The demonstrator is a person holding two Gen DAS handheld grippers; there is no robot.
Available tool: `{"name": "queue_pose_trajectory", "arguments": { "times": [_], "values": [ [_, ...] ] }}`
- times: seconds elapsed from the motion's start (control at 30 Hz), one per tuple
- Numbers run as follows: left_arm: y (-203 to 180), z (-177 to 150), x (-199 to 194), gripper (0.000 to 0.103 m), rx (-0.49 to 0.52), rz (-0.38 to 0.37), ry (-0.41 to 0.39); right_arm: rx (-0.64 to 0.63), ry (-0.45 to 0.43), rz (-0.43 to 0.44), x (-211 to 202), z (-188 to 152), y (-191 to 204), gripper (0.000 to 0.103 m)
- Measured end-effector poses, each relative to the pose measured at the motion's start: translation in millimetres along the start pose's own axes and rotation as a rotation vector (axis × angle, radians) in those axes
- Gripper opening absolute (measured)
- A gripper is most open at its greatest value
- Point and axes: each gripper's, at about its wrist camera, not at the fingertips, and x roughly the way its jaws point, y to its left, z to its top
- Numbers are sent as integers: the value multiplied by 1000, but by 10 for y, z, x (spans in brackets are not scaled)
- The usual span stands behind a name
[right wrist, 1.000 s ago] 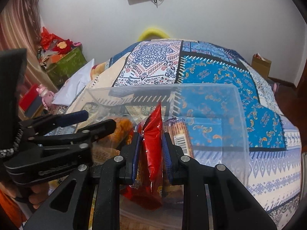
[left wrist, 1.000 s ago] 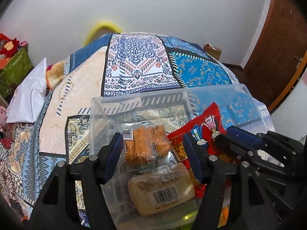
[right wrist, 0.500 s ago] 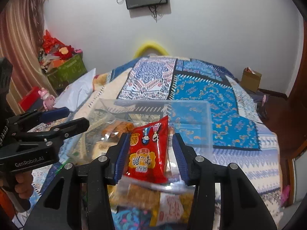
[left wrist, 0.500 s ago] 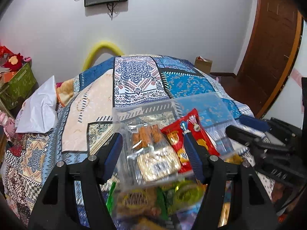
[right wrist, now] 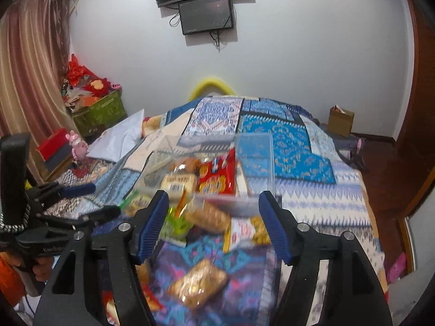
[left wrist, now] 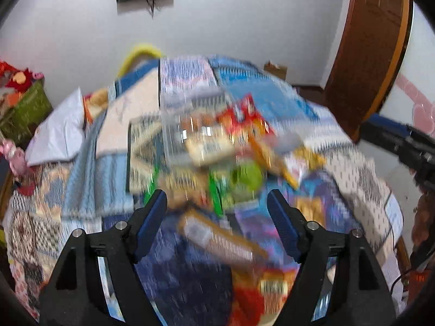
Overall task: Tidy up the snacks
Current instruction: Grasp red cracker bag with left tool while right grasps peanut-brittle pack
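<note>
Clear plastic forms the snack bin (right wrist: 255, 160), which sits on the patterned quilt (right wrist: 293, 152) ahead of the right gripper (right wrist: 213, 224), beyond its fingertips. A red snack packet (right wrist: 217, 175) stands inside it, straight ahead of the gap between the jaws, with a pale barcoded packet (right wrist: 178, 183) and a brownish packet (right wrist: 187, 164) beside it toward the left jaw. Loose snacks lie between the bin and the jaws: an orange-brown packet (right wrist: 209, 216) just in front of the gap, a white-and-yellow packet (right wrist: 248, 231) nearer the right jaw, a green packet (right wrist: 176, 222) nearer the left jaw, and a golden packet (right wrist: 198, 282) below the gap, closest to the camera. The right gripper's jaws are opening, with nothing between the pads.

From the left wrist, everything on the quilt is smeared by blur. The left gripper (left wrist: 217, 213) also has its jaws opening, with nothing gripped; the bin (left wrist: 195, 130) and its red packet (left wrist: 242, 119) lie ahead, slightly toward the right jaw. A green snack (left wrist: 244, 176) sits just past the gap, and a long packet (left wrist: 220, 237) lies below it.

A pillow (right wrist: 117, 138) lies far off the left jaw.
</note>
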Motion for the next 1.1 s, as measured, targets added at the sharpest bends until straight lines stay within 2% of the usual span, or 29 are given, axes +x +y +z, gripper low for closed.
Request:
{"name": "queue_pose_trajectory", "arguments": {
  "times": [0.13, 0.43, 0.63, 0.73, 0.8, 0.93, 1.03, 1.1],
  "values": [
    [-64, -295, 37, 76, 8, 9, 50, 15, 33, -6, -51, -255, 16, 66],
    [-233, -806, 146, 76, -4, -46, 160, 59, 129, -18, 0, -767, 0, 66],
    [-359, -1013, 234, 76, 11, -115, 225, 89, 175, -9, 87, -929, -13, 66],
    [-387, -1046, 262, 78, 12, -128, 233, 99, 184, -10, 116, -948, -21, 66],
    [-410, -1086, 343, 78, 13, -126, 268, 103, 190, -7, 141, -955, -17, 66],
    [-480, -1124, 361, 79, 56, -103, 236, 99, 204, -9, 190, -985, 5, 66],
    [-468, -1094, 366, 70, 32, -112, 220, 96, 224, -8, 267, -995, 23, 66],
    [-450, -1050, 373, 69, 20, -107, 210, 97, 231, -4, 309, -993, 24, 66]
  ]
}}
